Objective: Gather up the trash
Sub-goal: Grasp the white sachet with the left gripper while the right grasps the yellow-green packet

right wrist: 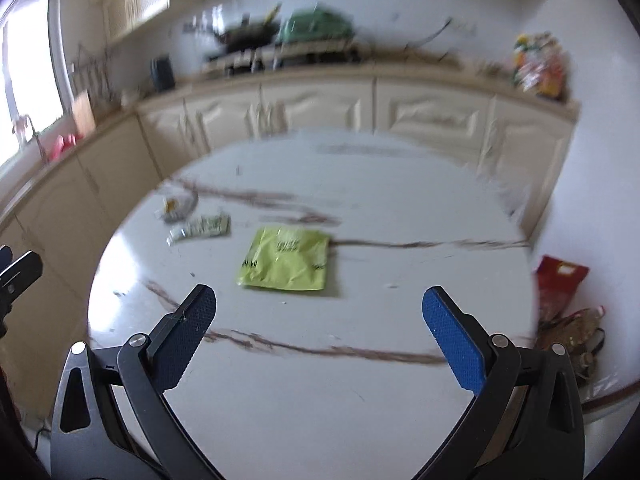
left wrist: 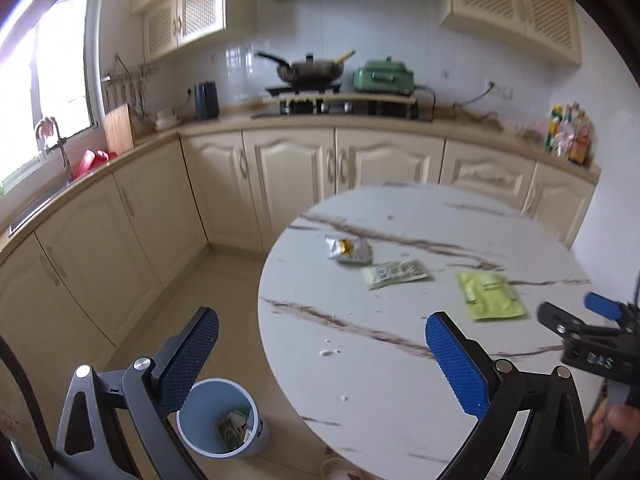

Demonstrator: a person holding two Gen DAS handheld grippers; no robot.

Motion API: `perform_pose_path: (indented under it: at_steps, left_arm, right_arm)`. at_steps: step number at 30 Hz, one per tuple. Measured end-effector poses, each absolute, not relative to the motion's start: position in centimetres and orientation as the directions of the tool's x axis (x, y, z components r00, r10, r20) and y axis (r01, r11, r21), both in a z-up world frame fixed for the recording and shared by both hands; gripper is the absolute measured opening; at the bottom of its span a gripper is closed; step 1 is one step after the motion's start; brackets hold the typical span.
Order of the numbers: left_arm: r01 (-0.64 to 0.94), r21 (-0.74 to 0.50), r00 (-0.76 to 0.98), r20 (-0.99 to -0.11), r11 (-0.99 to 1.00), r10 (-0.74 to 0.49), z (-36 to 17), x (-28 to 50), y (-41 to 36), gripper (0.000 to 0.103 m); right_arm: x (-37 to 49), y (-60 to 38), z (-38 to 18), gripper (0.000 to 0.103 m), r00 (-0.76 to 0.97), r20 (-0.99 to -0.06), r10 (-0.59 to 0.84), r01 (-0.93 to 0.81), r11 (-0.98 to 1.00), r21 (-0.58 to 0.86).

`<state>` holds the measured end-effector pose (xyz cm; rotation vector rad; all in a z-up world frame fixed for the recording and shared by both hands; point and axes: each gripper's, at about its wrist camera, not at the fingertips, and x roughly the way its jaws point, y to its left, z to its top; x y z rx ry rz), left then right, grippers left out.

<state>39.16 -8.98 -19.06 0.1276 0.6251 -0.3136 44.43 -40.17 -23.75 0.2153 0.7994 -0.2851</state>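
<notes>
both claws empty, jaws wide: left gripper (left wrist: pixel 322 354), right gripper (right wrist: pixel 319 334). green pouch (right wrist: pixel 286 265) lay flat mid-table (right wrist: pixel 360 400), two wrappers (left wrist: pixel 349 249) (left wrist: pixel 394 274) toward the far left edge. bin (left wrist: pixel 224 418) on floor. judged light, thin, slippery; pinch at a raised edge.

We hold our left tool (left wrist: pixel 322 344) and right tool (right wrist: pixel 319 322) level and forward, fingers spread wide with nothing between them.

The right wrist view is blurry, so the words on the green packet (right wrist: pixel 286 259) are too smeared to read. The surface's (left wrist: pixel 400 380) near edge is cut off.
</notes>
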Motion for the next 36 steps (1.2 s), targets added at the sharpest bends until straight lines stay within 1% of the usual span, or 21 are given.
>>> perform_pose_path:
  at_steps: [4, 6, 9, 16, 17, 19, 20, 22, 23, 24, 25, 26, 28, 30, 31, 33, 36]
  left_arm:
    - [0.339, 0.028, 0.730, -0.638, 0.940, -0.244, -19.3, 43.1, -10.1, 0.102]
    - [0.345, 0.029, 0.712, -0.660, 0.938, -0.241, -19.6, 45.0, -10.8, 0.102]
    - [0.380, 0.000, 0.669, -0.690, 0.925, -0.275, -19.8, 48.0, -12.1, 0.102]
    - [0.473, -0.044, 0.567, -0.749, 0.880, -0.343, -20.6, 54.6, -16.8, 0.102]
    - [0.494, -0.034, 0.549, -0.762, 0.869, -0.342, -20.5, 55.7, -17.9, 0.102]
    - [0.523, -0.031, 0.541, -0.760, 0.852, -0.360, -20.9, 57.1, -19.1, 0.102]
    - [0.538, -0.027, 0.522, -0.774, 0.842, -0.358, -21.1, 58.0, -19.9, 0.102]
    - [0.561, -0.027, 0.504, -0.782, 0.827, -0.367, -21.7, 59.3, -21.0, 0.102]
    - [0.571, -0.026, 0.485, -0.796, 0.821, -0.363, -22.1, 60.2, -21.7, 0.102]
    - [0.573, -0.023, 0.476, -0.804, 0.819, -0.356, -22.5, 60.6, -22.1, 0.102]
    - [0.576, -0.026, 0.470, -0.807, 0.817, -0.358, -22.8, 61.3, -22.6, 0.102]
    - [0.580, -0.029, 0.463, -0.810, 0.814, -0.359, -23.1, 61.8, -23.0, 0.102]
    - [0.587, -0.035, 0.453, -0.814, 0.809, -0.363, -23.8, 62.3, -23.7, 0.102]
    - [0.584, -0.019, 0.457, -0.819, 0.811, -0.348, -24.1, 63.2, -24.4, 0.102]
    - [0.589, -0.015, 0.454, -0.821, 0.808, -0.346, -24.6, 63.1, -24.9, 0.102]
    - [0.605, -0.005, 0.458, -0.816, 0.796, -0.353, -24.9, 63.0, -25.4, 0.102]
    - [0.606, -0.003, 0.467, -0.808, 0.795, -0.359, -25.6, 62.4, -26.2, 0.102]
  right_arm:
    - [48.7, -40.2, -26.2, 0.103, 0.615, -0.779, -0.118, 0.293, 0.952, 0.088]
    - [50.7, -40.3, -27.3, 0.103, 0.573, -0.811, -0.118, 0.293, 0.954, 0.068]
    - [52.9, -40.3, -28.7, 0.103, 0.530, -0.840, -0.115, 0.282, 0.958, 0.047]
    - [54.7, -40.8, -30.6, 0.103, 0.485, -0.864, -0.135, 0.273, 0.962, 0.003]
    - [54.8, -41.0, -30.5, 0.103, 0.489, -0.862, -0.132, 0.272, 0.962, 0.007]
    - [54.9, -41.3, -30.5, 0.101, 0.495, -0.859, -0.129, 0.261, 0.965, 0.005]
    - [54.9, -41.4, -30.5, 0.098, 0.504, -0.855, -0.126, 0.252, 0.968, 0.006]
    - [54.8, -41.6, -30.3, 0.087, 0.514, -0.849, -0.120, 0.236, 0.972, 0.006]
    - [54.7, -41.7, -30.1, 0.072, 0.524, -0.844, -0.118, 0.231, 0.973, 0.007]
    - [54.5, -41.9, -30.0, 0.062, 0.533, -0.838, -0.116, 0.229, 0.973, 0.010]
    - [54.5, -42.2, -29.8, 0.060, 0.537, -0.836, -0.112, 0.228, 0.974, 0.016]
    - [54.5, -42.5, -29.8, 0.053, 0.540, -0.835, -0.104, 0.224, 0.974, 0.023]
    - [54.3, -42.9, -29.7, 0.048, 0.547, -0.832, -0.094, 0.217, 0.976, 0.033]
    - [54.2, -43.3, -29.6, 0.036, 0.552, -0.830, -0.082, 0.211, 0.977, 0.043]
    - [54.1, -43.5, -29.5, 0.035, 0.558, -0.827, -0.070, 0.206, 0.977, 0.057]
    - [54.0, -43.8, -29.5, 0.028, 0.562, -0.825, -0.055, 0.199, 0.977, 0.070]
    - [53.9, -44.0, -29.5, 0.026, 0.567, -0.822, -0.047, 0.196, 0.977, 0.079]
